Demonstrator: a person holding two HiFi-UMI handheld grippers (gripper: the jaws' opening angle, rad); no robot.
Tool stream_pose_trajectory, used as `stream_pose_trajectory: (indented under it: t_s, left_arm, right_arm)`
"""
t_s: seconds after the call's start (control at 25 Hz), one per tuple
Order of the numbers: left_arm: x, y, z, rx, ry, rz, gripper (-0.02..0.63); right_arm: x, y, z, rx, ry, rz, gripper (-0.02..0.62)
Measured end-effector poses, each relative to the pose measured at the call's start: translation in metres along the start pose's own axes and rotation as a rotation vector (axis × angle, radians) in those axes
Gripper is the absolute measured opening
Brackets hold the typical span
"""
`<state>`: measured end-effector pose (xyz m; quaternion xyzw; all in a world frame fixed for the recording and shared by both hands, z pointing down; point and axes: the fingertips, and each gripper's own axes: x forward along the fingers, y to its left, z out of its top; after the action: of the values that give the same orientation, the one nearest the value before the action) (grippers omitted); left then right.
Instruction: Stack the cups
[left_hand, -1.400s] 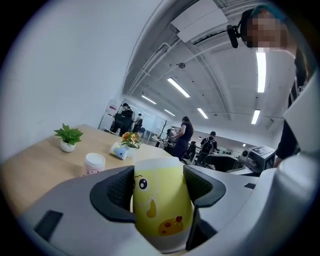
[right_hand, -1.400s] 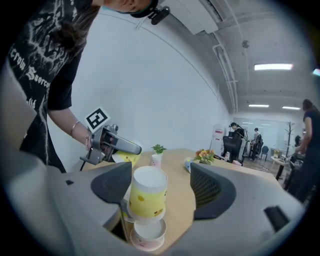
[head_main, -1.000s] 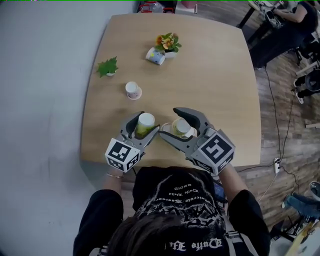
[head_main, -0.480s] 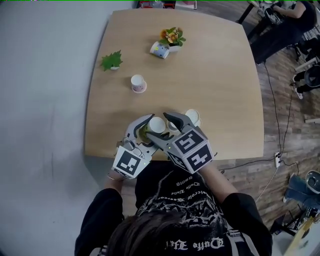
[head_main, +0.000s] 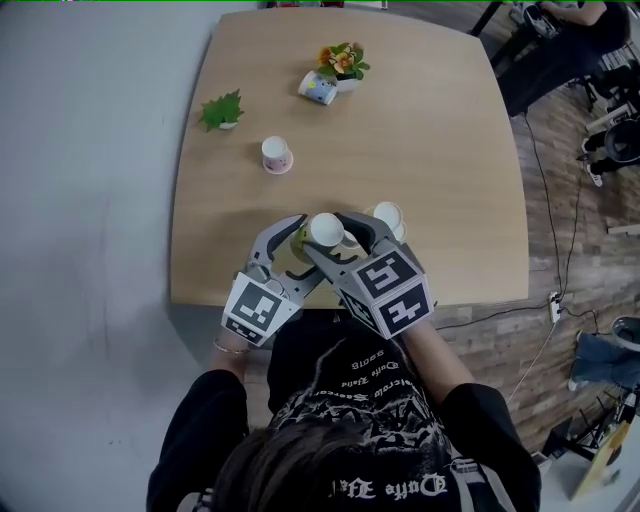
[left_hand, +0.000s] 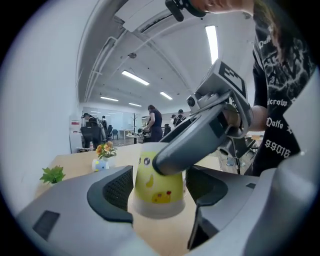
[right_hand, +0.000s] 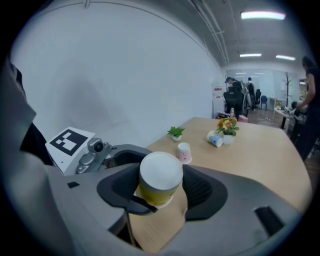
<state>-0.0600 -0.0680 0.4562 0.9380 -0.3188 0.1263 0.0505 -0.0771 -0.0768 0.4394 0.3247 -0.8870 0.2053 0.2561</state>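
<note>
A yellow paper cup, upside down with its white base up, hangs just above the table's near edge. My right gripper is shut on it; its jaws have just been closing round the cup. The left gripper also has this cup between its jaws, which have just been opening; the pads stand close beside the cup, no longer pressing. One right finger crosses in front of the cup. A pale cup stands on the table right of the grippers. A pink cup stands farther back.
A blue cup lies on its side by a small flower pot at the far end. A little green plant sits at the far left. The wooden table ends close to my body. People and chairs are beyond the table.
The right gripper left the pale cup, swung left and closed round the yellow cup. The left gripper carried that cup right and a little up, then eased its jaws apart.
</note>
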Motion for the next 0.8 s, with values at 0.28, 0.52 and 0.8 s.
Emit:
stream_pose_trajectory:
  t_s: [0.28,0.52,0.8]
  left_arm:
    - [-0.045,0.041,-0.06,-0.197,0.114,0.207,0.336]
    - [-0.11,0.075,-0.103,-0.448,0.069,0.424,0.336]
    - [-0.121,0.084,-0.104,-0.525,-0.009,0.458,0.336]
  right_arm:
    - [0.01,-0.013,-0.015,-0.091,0.006,-0.167,0.278]
    - [0.051,-0.015,-0.059,-0.161,0.106,-0.242,0.279]
    - [0.074,-0.028,-0.076,-0.136,0.085,-0.279,0.279]
